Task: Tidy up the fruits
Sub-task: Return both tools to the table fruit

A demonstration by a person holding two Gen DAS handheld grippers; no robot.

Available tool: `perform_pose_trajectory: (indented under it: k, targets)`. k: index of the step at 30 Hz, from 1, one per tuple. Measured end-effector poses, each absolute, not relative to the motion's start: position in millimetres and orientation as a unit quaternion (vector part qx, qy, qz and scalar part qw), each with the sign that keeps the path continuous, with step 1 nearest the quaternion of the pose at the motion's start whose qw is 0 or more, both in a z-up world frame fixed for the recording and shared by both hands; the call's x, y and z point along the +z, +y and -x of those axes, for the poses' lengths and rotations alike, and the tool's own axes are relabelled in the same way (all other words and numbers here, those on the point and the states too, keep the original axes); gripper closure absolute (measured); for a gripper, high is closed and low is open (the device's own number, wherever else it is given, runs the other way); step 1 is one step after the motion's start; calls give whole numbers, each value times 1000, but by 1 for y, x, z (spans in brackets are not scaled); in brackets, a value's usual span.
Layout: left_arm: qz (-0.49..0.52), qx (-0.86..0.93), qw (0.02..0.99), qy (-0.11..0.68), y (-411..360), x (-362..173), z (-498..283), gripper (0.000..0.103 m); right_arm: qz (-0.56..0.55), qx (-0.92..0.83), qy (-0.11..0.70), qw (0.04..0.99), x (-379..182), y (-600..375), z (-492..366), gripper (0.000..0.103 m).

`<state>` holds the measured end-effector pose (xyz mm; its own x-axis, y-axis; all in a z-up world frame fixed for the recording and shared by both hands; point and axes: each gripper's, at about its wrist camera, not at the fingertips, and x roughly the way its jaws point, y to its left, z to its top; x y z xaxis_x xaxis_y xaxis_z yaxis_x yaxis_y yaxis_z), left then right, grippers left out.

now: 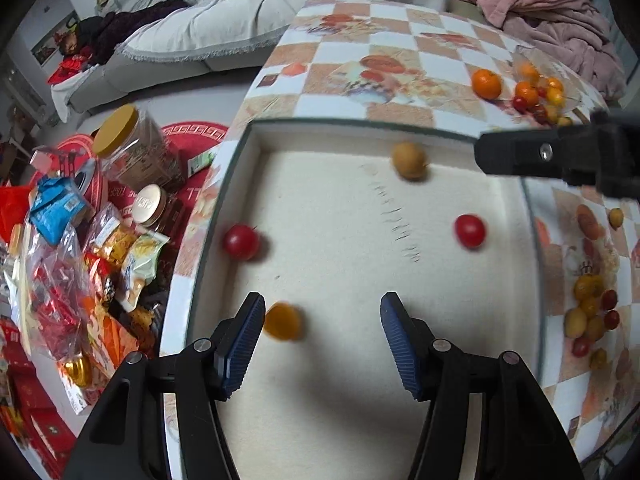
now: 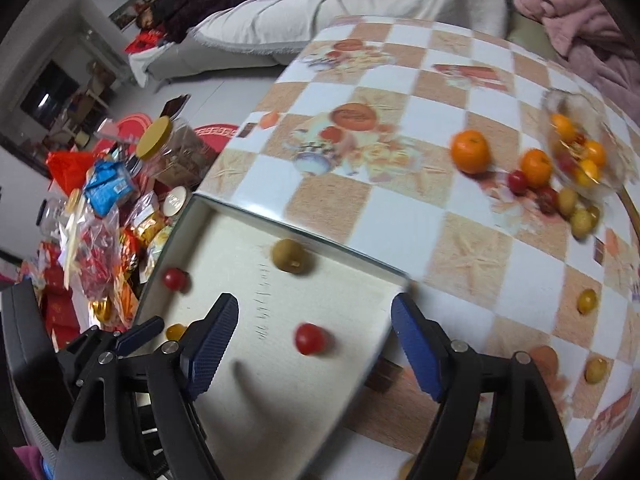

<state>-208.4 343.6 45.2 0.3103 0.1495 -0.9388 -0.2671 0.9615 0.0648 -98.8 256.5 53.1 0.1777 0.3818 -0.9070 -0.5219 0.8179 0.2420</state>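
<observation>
White tray (image 1: 256, 140) is holding four small fruits; glass bowl (image 2: 612, 176) is holding oranges; both claws, left (image 1: 322, 340) and right (image 2: 314, 344), are gaping wide, empty.

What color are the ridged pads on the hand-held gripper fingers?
Dark blue pads, on black arms; clearest in the left wrist view.

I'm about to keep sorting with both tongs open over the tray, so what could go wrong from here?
1. The small round fruits look loose on the shallow white foam tray; the yellow-orange cherry tomato beside the left tongs could roll if nudged.
2. The right tongs hang above the tray's right edge; lowering might strike it and shift the tray.
3. The tipped clear glass bowl has fruit beside it; more may roll off the checkered table.
</observation>
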Motion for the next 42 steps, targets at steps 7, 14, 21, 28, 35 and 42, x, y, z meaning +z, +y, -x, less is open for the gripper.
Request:
perform_pose_trajectory:
  k: [7,14,21,28,35,42]
  targets:
    - [32,81,823,562,301,60,181,41,37,226,580,782,53,183,92,21]
    - [12,35,829,558,257,67,160,41,19,147,588,795,44,102,93,21]
    - [8,-12,827,562,216,66,138,41,1,91,595,798,32,50,88,21]
    - [21,-50,830,556,182,64,91,41,5,74,584,808,25,27,82,21]
    - [12,-93,828,553,145,53,49,41,3,84,573,815,21,16,75,26]
    - [-1,-112,819,563,114,33,20,41,0,106,563,820,17,11,71,31]
